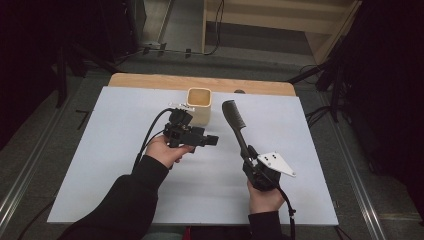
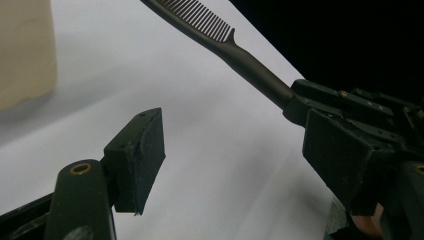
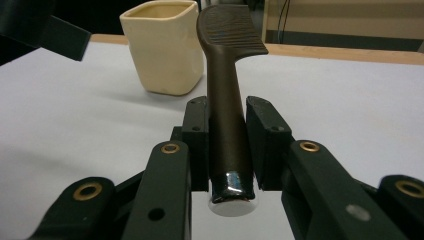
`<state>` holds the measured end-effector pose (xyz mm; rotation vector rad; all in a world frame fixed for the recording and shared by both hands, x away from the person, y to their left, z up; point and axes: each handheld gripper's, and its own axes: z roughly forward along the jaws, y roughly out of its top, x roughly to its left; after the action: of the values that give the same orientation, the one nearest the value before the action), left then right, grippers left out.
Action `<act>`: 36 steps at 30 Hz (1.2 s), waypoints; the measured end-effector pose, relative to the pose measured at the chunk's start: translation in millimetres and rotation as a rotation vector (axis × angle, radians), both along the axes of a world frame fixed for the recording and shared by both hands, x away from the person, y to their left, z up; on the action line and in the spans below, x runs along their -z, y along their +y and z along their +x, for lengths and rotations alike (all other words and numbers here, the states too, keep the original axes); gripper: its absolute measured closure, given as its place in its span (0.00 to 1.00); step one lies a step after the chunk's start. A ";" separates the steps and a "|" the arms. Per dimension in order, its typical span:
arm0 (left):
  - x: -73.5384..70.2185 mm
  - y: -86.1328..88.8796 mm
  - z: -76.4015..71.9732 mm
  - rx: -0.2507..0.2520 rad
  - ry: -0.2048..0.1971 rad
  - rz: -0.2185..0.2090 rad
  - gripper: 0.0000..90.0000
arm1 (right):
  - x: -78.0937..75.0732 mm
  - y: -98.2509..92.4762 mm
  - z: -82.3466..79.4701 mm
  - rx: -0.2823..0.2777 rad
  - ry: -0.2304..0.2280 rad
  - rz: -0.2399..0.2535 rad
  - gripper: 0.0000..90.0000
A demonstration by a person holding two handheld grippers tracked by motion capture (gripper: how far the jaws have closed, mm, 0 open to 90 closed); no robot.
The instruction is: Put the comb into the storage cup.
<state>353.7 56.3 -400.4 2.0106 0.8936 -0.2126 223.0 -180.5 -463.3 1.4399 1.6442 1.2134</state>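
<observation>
High view: the right tongs [image 1: 248,156] are clenched on the handle end of a dark comb [image 1: 233,120], which rises away from the person with its toothed head up near a cream cup [image 1: 199,105] at the far side of the white worktop [image 1: 110,150]. The left tongs [image 1: 212,140] hover beside the cup, pointing across toward the comb, with nothing between them.

Right gripper view confirms the grip: both pads press the comb's handle [image 3: 227,130] from either side, close to its butt end, and the comb's head stands just right of the cup [image 3: 165,47]. Left gripper view has one of its own pads [image 2: 137,157] in sight with bare worktop past it, so the left tongs look released, and the comb [image 2: 235,47] crosses well ahead of them, held by the other tongs [image 2: 325,125].

My reading is that the comb is picked up and being carried, likely toward the cup. The next move would call for tipping the comb more upright and lining it over the cup's mouth, with the left tongs possibly steadying the cup.
</observation>
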 end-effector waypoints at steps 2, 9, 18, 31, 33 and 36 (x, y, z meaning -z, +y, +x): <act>0.4 -2.6 0.6 -0.002 0.002 -0.007 0.30 | 0.5 1.7 -0.4 0.005 -0.001 0.006 0.78; 1.0 -13.6 4.3 -0.009 0.010 0.006 0.30 | 4.1 5.1 0.1 0.001 -0.006 0.016 0.78; 4.2 -28.5 8.7 -0.021 0.035 0.013 0.30 | 4.6 6.3 -0.6 0.004 -0.015 0.016 0.78; 8.9 -47.4 15.1 -0.056 0.056 0.012 0.32 | 5.0 8.7 -1.5 0.010 -0.023 0.018 0.78; 9.0 -50.4 15.4 -0.054 0.059 0.014 0.32 | 5.3 9.1 -1.7 0.007 -0.024 0.018 0.78; 9.9 -54.5 15.5 -0.047 0.065 0.010 0.32 | 5.5 8.9 -1.8 0.008 -0.028 0.018 0.78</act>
<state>369.2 1.8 -410.3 1.9993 0.9839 -0.2487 221.2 -171.6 -468.7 1.4334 1.6110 1.2410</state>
